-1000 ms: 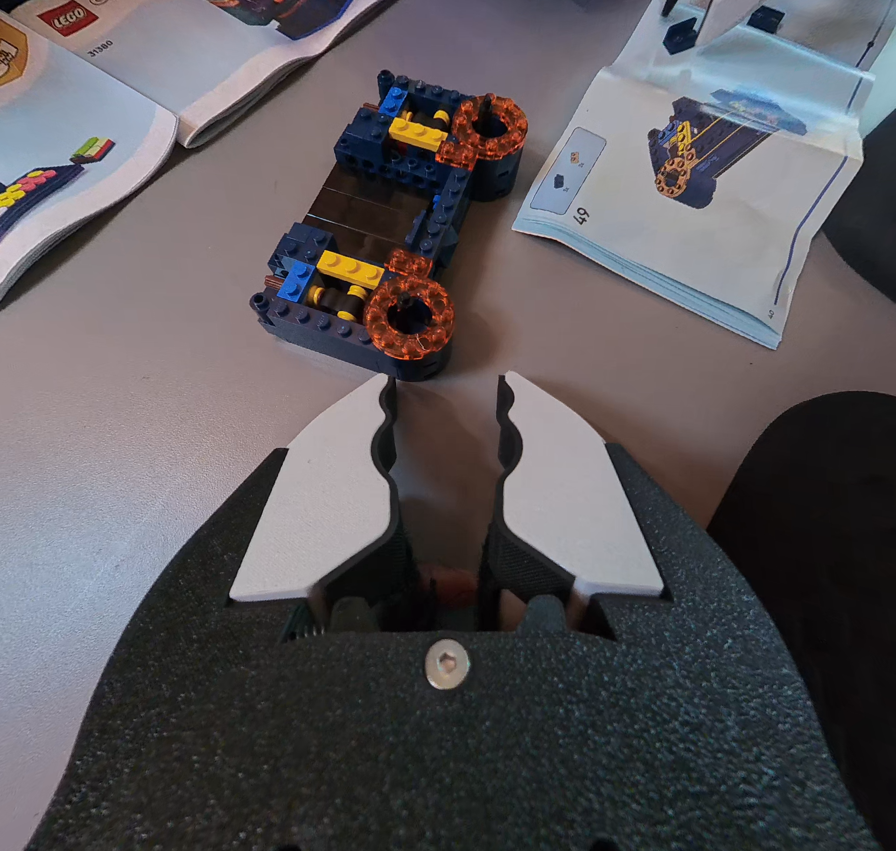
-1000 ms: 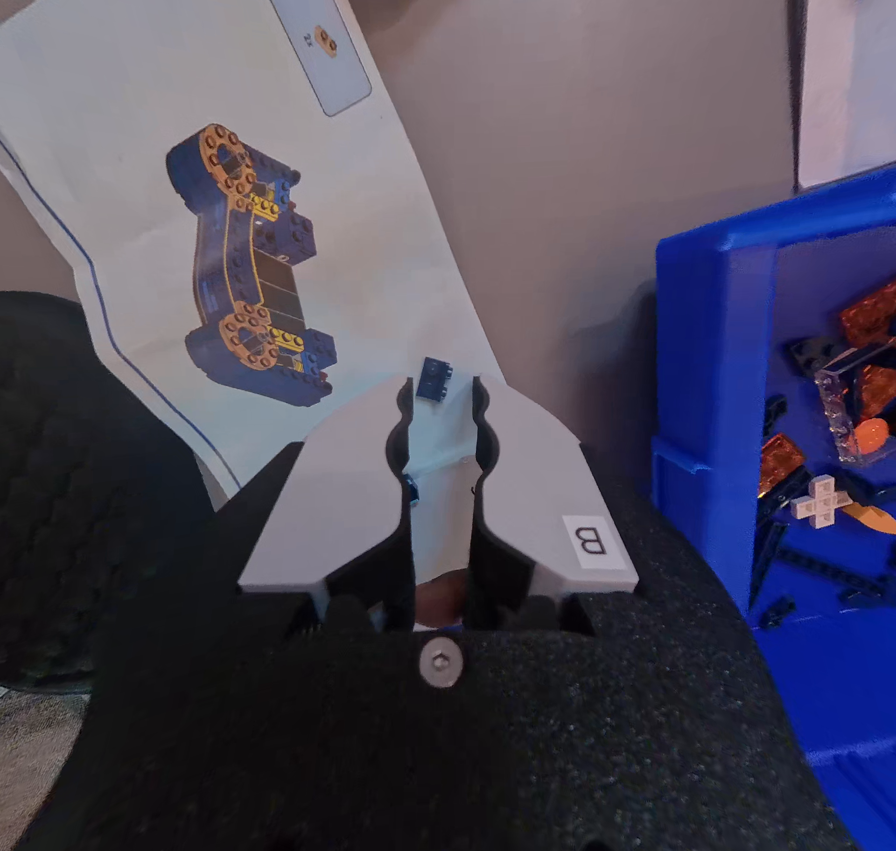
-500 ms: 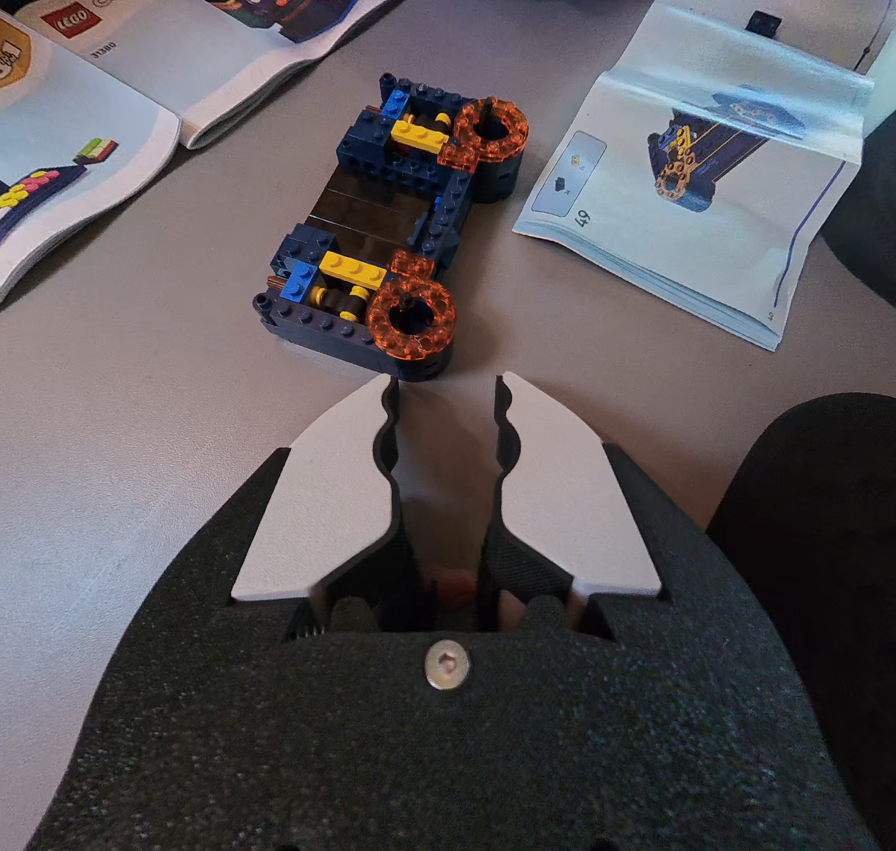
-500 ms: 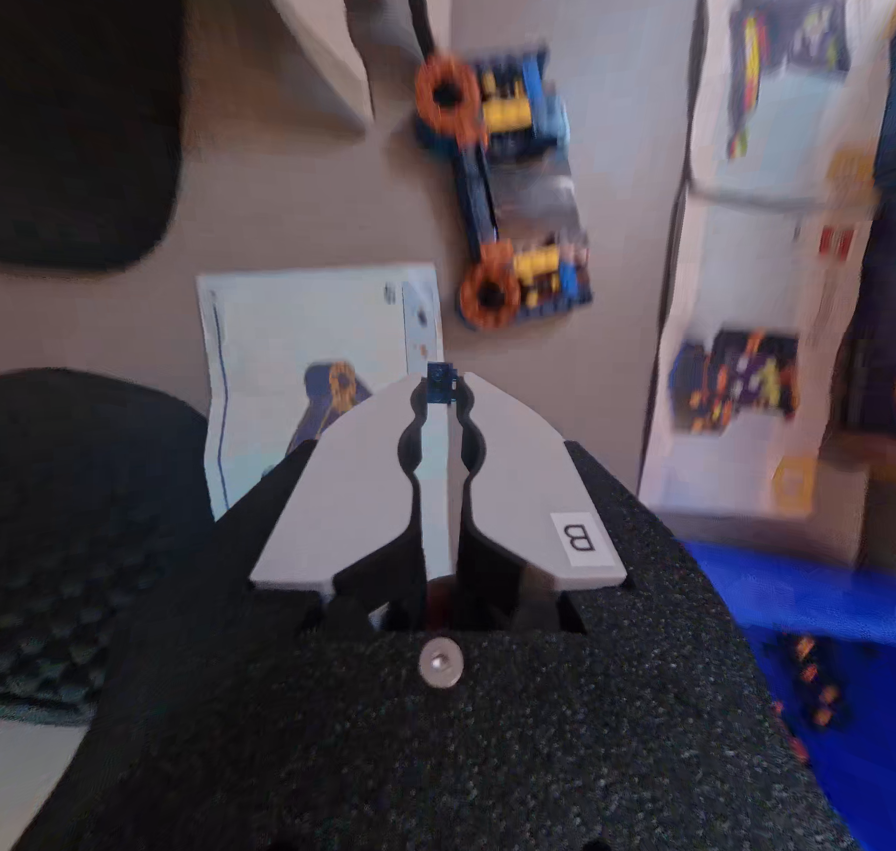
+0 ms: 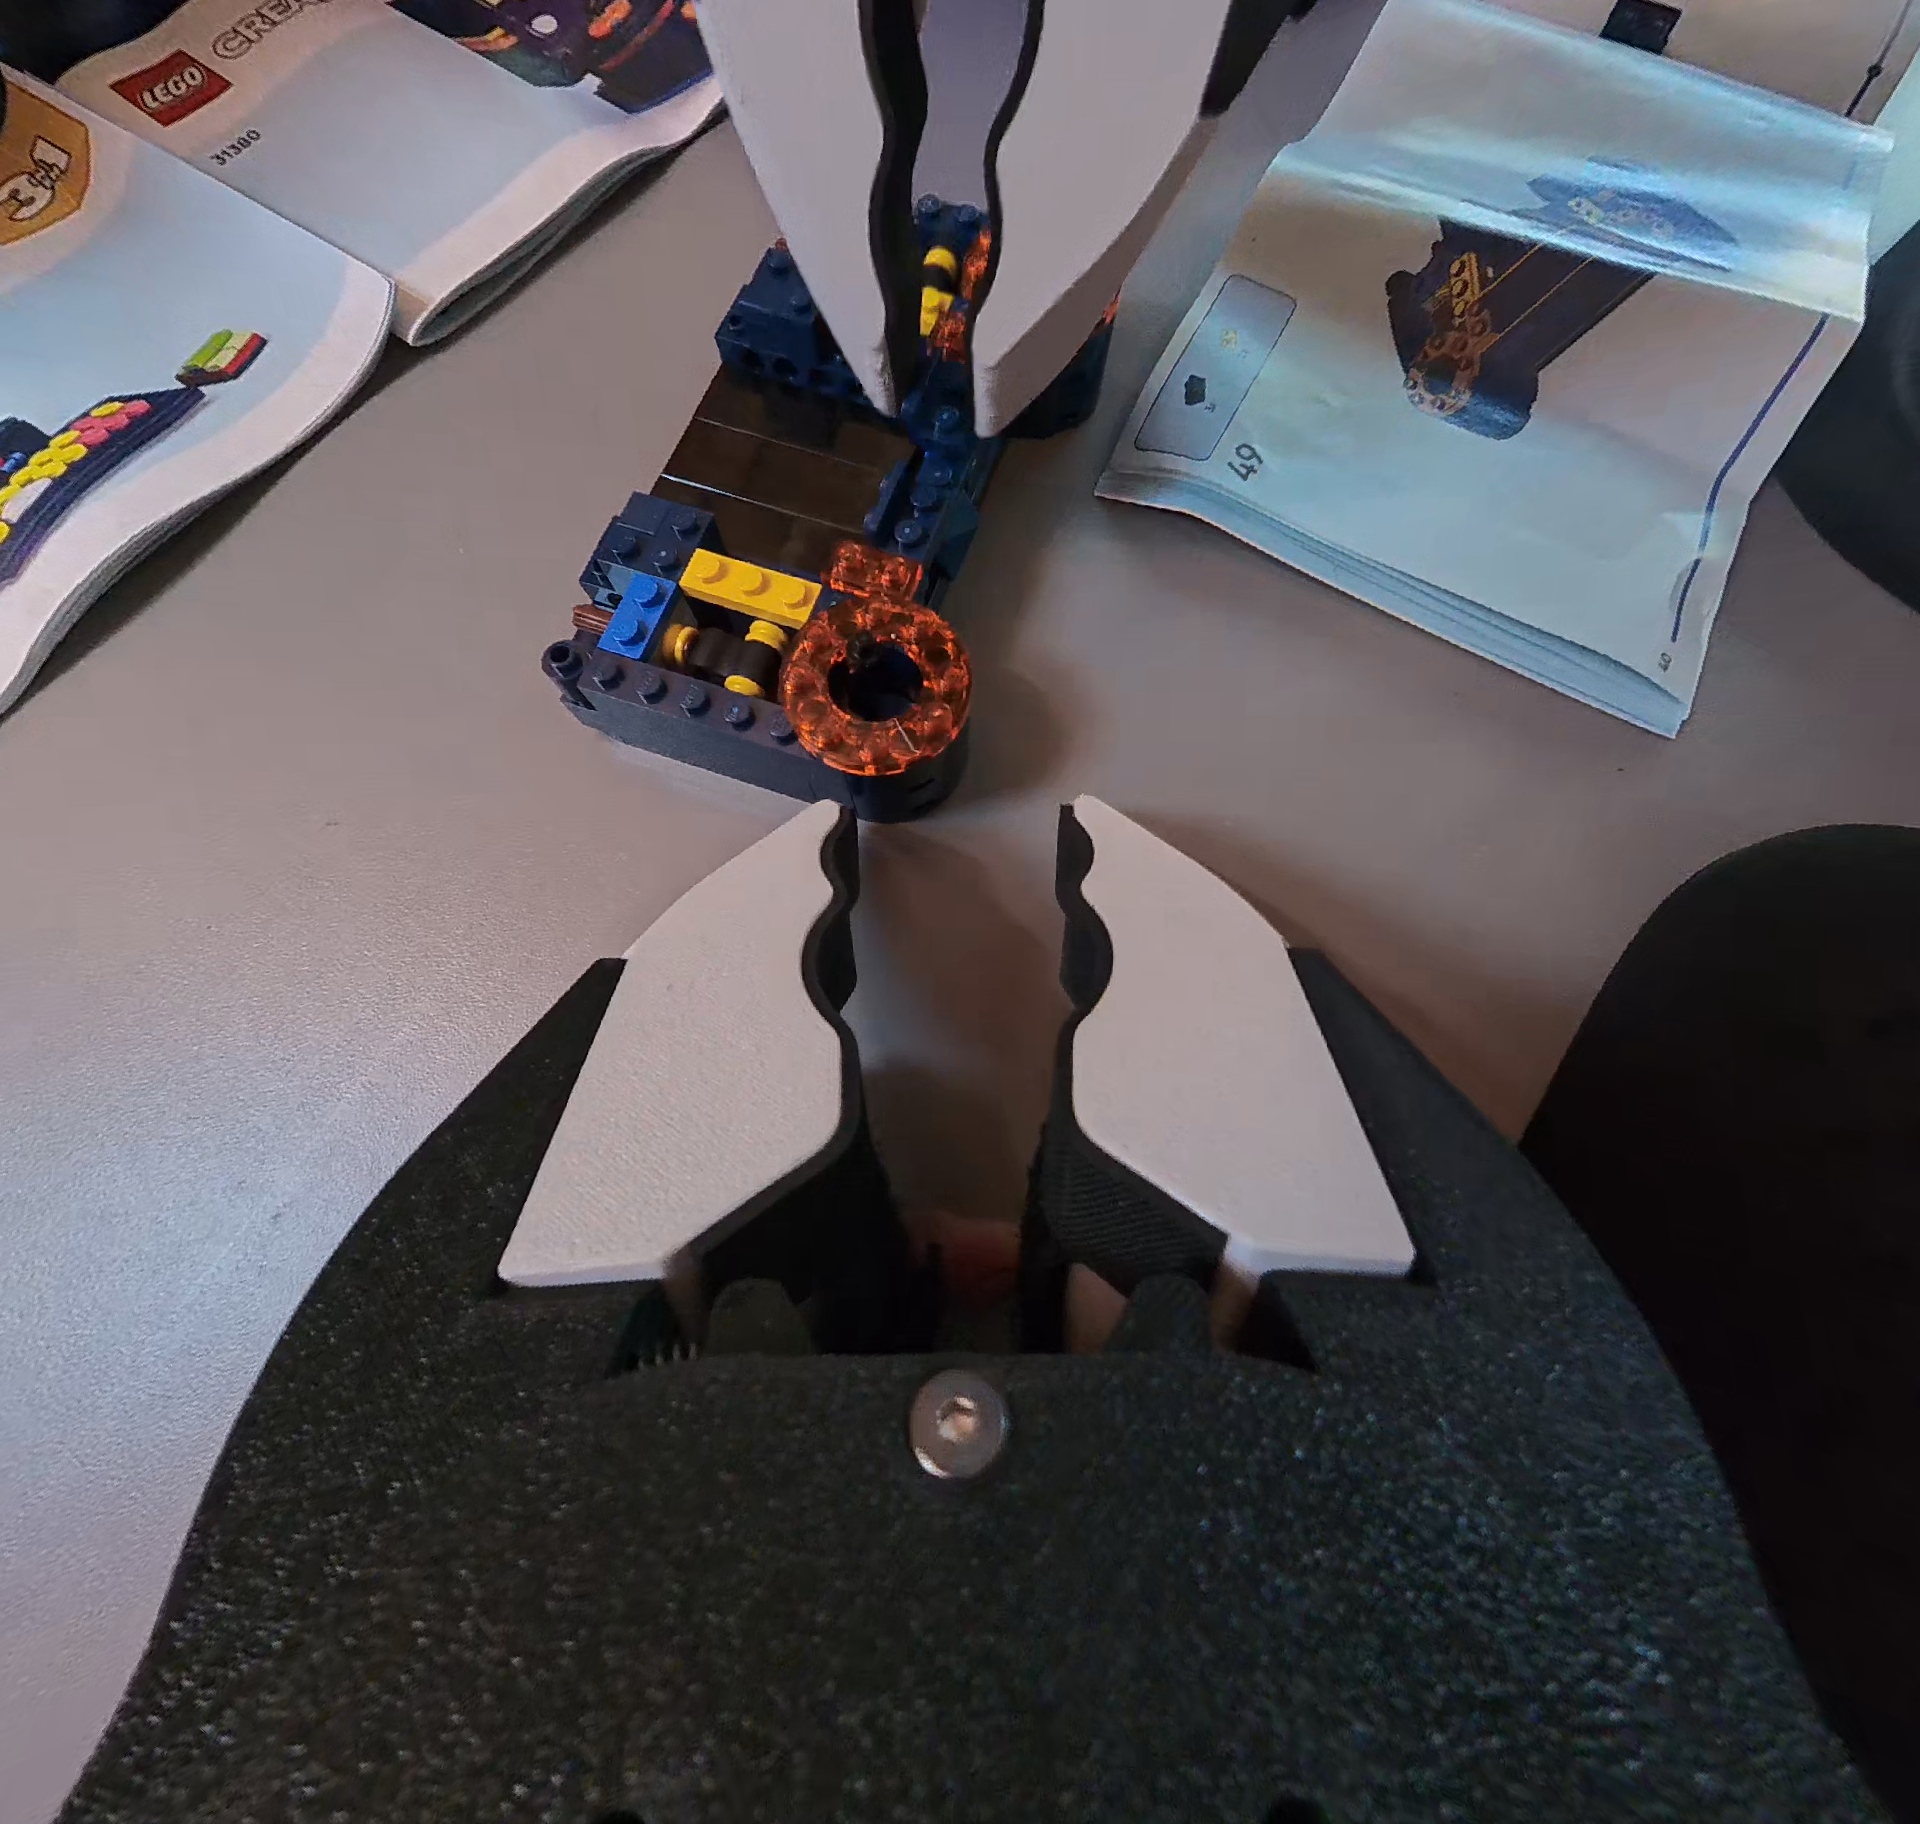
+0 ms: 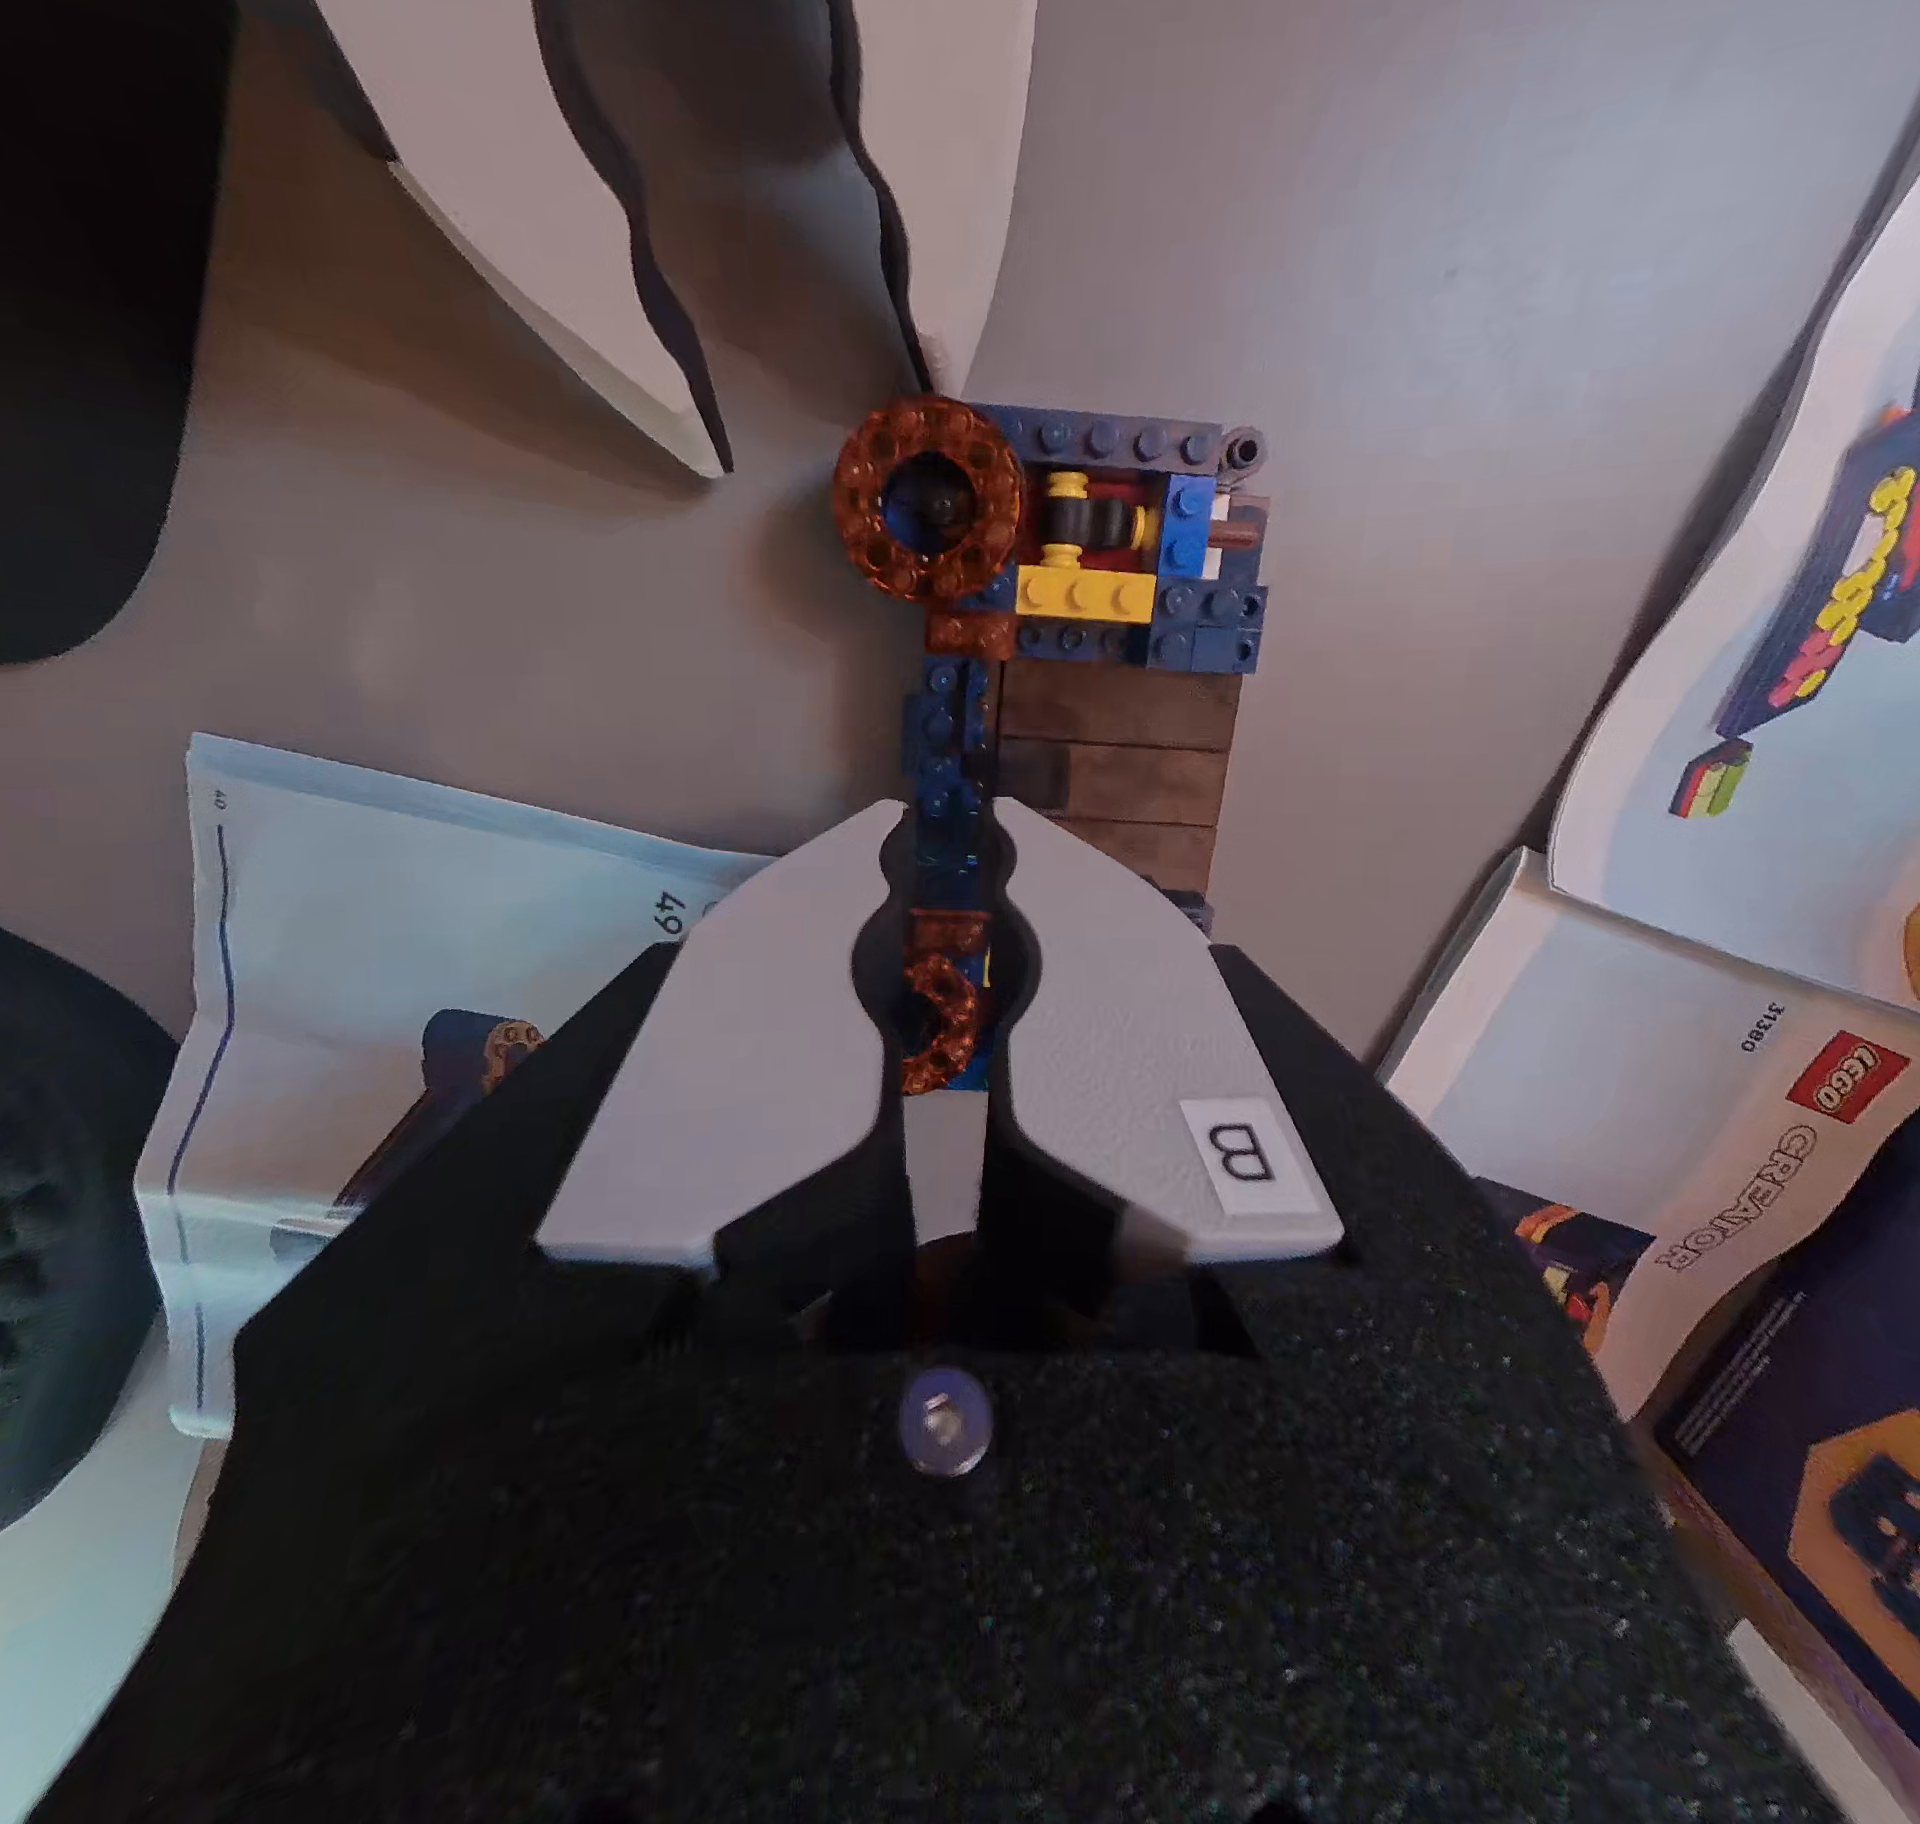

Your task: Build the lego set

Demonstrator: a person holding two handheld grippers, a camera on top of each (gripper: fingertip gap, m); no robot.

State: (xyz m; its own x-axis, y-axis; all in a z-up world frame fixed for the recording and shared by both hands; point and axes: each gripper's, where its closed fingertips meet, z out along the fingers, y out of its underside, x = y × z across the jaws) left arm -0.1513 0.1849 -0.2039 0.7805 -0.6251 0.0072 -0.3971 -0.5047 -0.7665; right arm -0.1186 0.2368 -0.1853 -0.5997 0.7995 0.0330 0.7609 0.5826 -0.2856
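Here the right gripper point(image 6: 945, 818) hung tip-down over the dark-blue brick model with two translucent orange rings point(image 5: 790, 569), on the grey table point(image 5: 260, 891), its narrowly parted fingers clamping a small dark-blue brick point(image 5: 932, 410) against the model's studded blue strip. The left gripper point(image 5: 956, 813) waited released and empty, just beside the near orange ring point(image 5: 876, 683). An open instruction booklet point(image 5: 1507, 372) lay alongside. Good practice, arguably, was a square, straight press while the free gripper steadied the model's near end.
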